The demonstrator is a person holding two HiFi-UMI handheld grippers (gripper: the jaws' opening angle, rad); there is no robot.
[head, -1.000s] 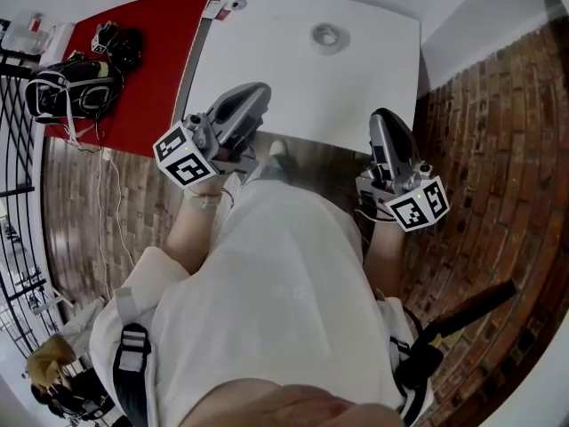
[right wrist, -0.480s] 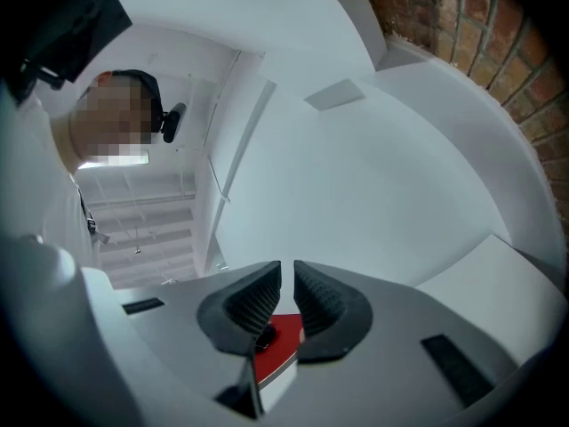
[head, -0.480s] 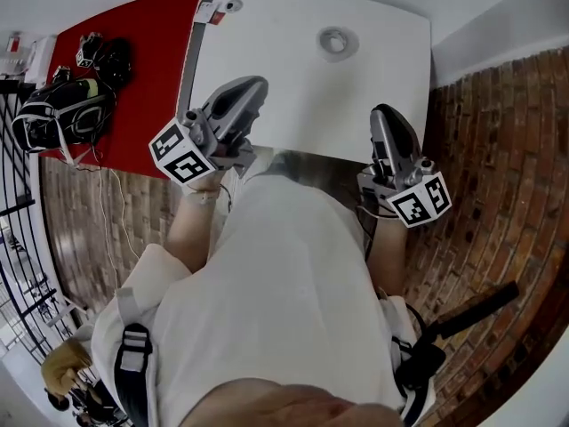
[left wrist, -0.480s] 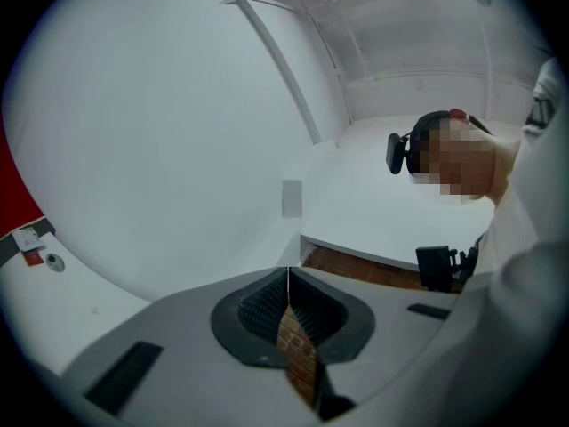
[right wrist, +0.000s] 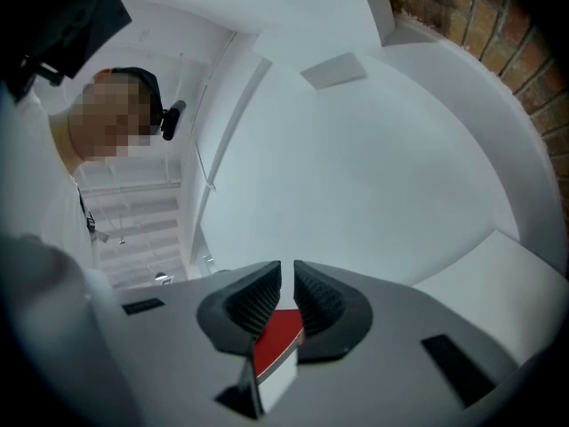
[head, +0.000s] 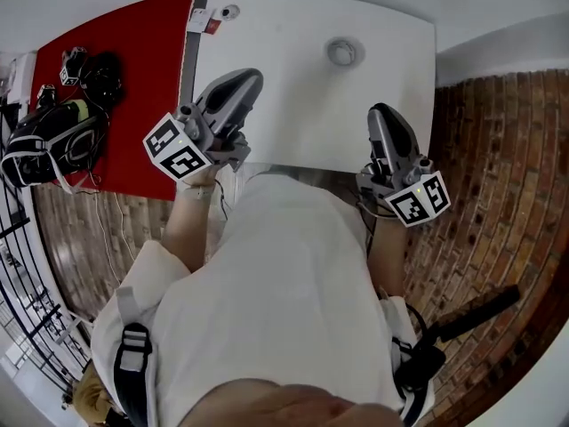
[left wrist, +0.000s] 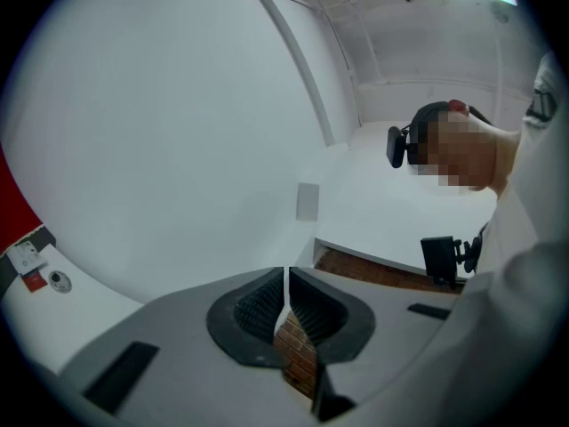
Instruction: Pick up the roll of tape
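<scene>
The roll of tape (head: 341,52), a small grey ring, lies flat on the white table (head: 293,78) toward its far right part, seen only in the head view. My left gripper (head: 245,78) reaches over the table's near left part, well left of the tape and nearer to me; its jaws are shut and empty (left wrist: 286,276). My right gripper (head: 380,112) hovers over the table's near right edge, short of the tape, with its jaws together and nothing between them (right wrist: 287,270). Both gripper views look past the table at white walls.
A red table (head: 124,34) adjoins the white one on the left, carrying a black bag (head: 49,140) and black gear (head: 98,69). A small card and a round object (head: 220,14) sit at the white table's far left corner. Brick floor (head: 498,149) lies to the right.
Both grippers have moved forward from the table's near edge to over the tabletop. The whole scene has shifted as the person stepped closer. Jaws stayed shut.
</scene>
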